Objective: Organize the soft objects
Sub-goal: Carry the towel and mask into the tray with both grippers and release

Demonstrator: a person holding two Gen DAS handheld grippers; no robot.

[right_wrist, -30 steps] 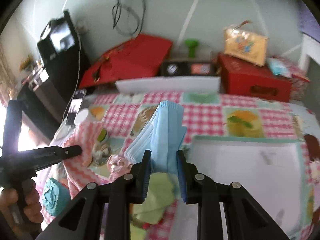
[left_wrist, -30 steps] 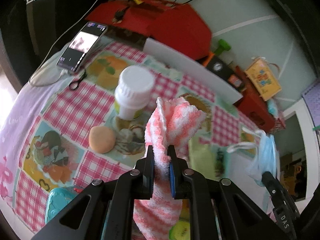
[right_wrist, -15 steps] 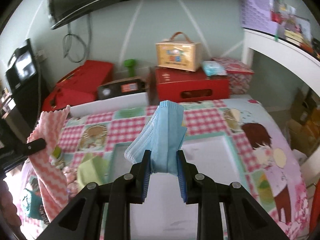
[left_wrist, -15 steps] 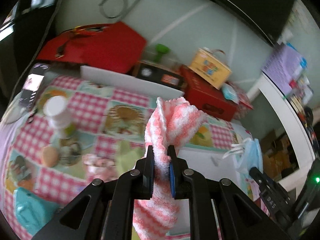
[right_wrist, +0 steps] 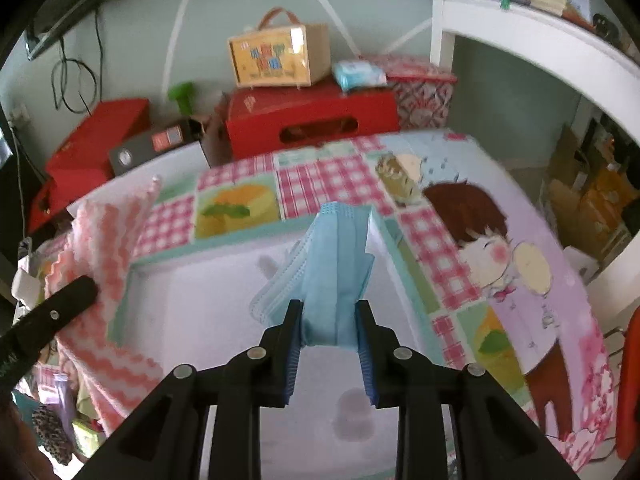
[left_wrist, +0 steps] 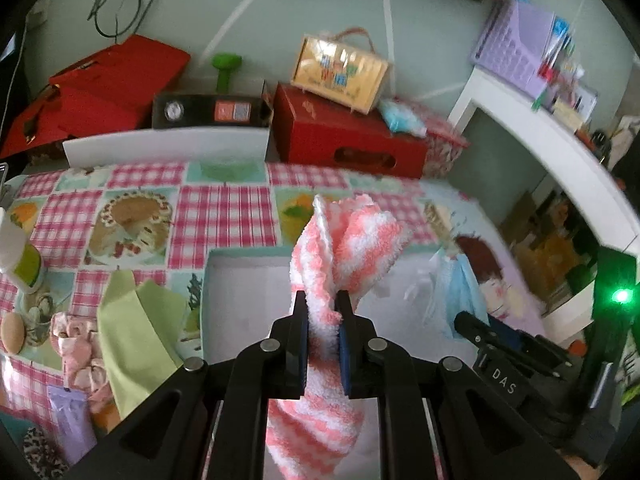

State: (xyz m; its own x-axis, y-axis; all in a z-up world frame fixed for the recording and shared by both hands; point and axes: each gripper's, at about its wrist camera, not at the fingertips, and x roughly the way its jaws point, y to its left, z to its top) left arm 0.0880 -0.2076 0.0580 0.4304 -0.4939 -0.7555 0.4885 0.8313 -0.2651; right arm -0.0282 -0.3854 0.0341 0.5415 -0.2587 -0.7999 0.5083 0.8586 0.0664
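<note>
Beyond your table's pink-checked picture cloth (left_wrist: 224,216) stands a long red cardboard box (left_wrist: 344,136), a yellow carry-case with a handle (left_wrist: 340,68) on top; far left, a white plastic bottle (left_wrist: 12,240) stands upright.

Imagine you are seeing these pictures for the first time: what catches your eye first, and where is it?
Front and centre of the left wrist view, the left gripper pinches a fluffy pink-and-white striped cloth. In the right wrist view the right gripper clamps a folded blue face mask. Both hang over a shallow white tray on the bright cartoon tablecloth.
</note>
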